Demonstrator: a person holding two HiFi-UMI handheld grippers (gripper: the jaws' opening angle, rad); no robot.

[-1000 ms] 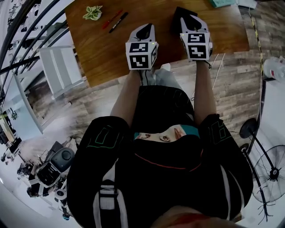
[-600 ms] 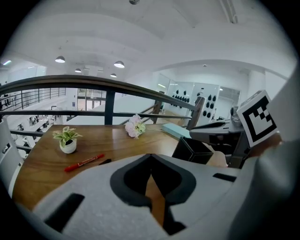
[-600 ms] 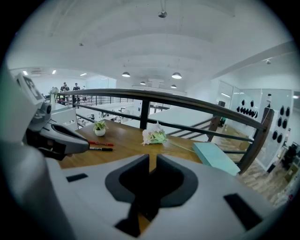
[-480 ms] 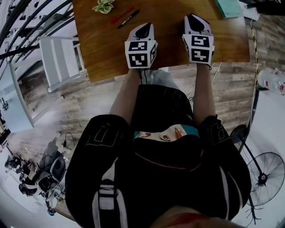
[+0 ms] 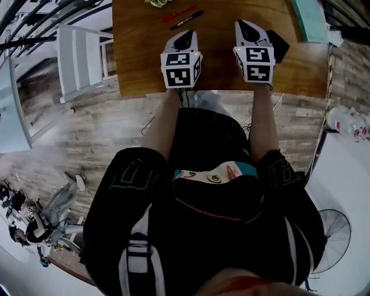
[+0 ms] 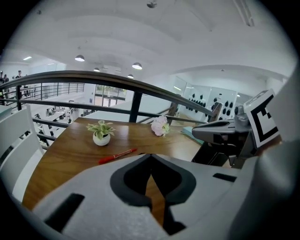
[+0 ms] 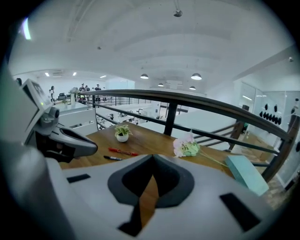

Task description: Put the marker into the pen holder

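A red marker (image 5: 179,11) and a black marker (image 5: 186,20) lie side by side on the wooden table (image 5: 139,58), far from its near edge. They are ahead of my left gripper (image 5: 184,39), which is shut and empty. The left gripper view shows only the red marker (image 6: 118,155) beyond its tips (image 6: 150,157). My right gripper (image 5: 247,28) is also shut on nothing, just left of the black pen holder (image 5: 278,44). The right gripper view has both the red marker (image 7: 123,152) and the black marker (image 7: 112,158) to the left of its tips (image 7: 152,158).
A small potted plant (image 6: 101,132) stands beyond the markers. A pink flower (image 7: 185,146) and a teal book (image 7: 243,173) lie towards the right. A dark railing (image 7: 187,101) runs behind the table. A white chair (image 5: 81,58) stands at its left.
The head view has swung, so the table now sits more to the right and squarer. The pen holder now shows to the right of the right gripper. Both grippers keep their pose, shut.
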